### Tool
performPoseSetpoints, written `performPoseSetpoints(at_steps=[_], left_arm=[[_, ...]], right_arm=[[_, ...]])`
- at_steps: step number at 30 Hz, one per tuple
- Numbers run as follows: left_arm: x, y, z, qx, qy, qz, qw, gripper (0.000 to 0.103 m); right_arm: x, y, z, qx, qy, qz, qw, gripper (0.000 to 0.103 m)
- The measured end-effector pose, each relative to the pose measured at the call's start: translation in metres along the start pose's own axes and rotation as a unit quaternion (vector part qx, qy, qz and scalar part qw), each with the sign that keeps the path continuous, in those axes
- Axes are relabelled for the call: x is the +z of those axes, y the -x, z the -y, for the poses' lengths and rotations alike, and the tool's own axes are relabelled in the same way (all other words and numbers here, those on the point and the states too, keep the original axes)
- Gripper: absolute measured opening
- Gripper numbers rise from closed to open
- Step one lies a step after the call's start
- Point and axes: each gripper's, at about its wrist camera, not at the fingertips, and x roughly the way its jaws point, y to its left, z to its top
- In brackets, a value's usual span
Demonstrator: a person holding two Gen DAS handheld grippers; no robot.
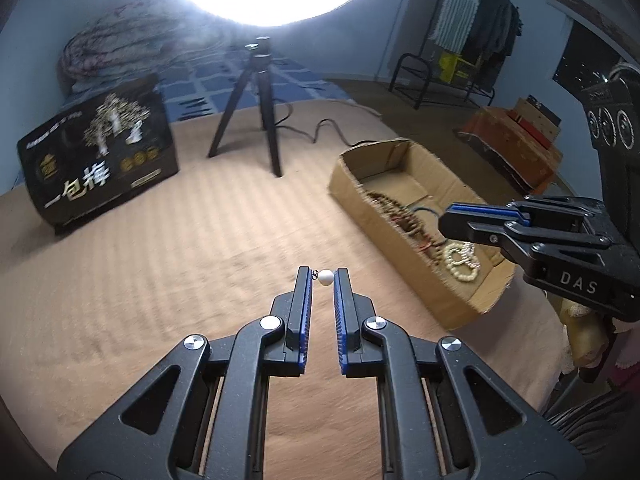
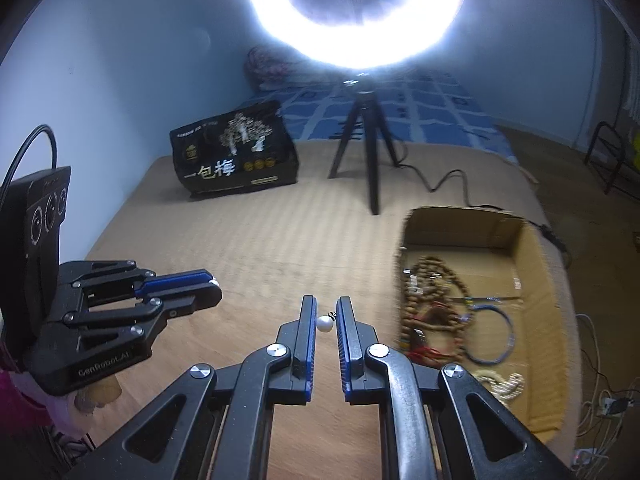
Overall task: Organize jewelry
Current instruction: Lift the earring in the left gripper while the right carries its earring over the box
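Note:
In the left wrist view my left gripper is shut on a small white pearl earring, pinched at the very fingertips above the tan cloth. My right gripper is shut on a second white pearl earring in the same way. An open cardboard box lies to the right. It holds brown bead strings, a blue bangle and a cream bead bracelet. Seen from the left, the right gripper hovers over the box. The left gripper hangs left of the box, above the cloth.
A black printed bag stands at the far left of the cloth-covered surface. A ring light on a black tripod stands at the back, its cable trailing right. A bed lies behind; a clothes rack and a red box stand right.

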Motion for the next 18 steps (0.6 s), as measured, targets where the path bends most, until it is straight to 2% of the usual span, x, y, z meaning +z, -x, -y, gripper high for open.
performPoseSetpoints(at_steps=[10,18], left_arm=[[0.022,-0.023,0.048,-0.023,-0.024,0.004,0.9994,0.009],[0.040,-0.047,0.079,-0.036,-0.032,0.001,0.9988,0.009]], right_arm=[[-0.023,0.036,0.051,-0.042,-0.021,0.008,0.999,0.008],[-0.039,0.045,0.092,-0.066,-0.049,0.007,0.997,0.008]])
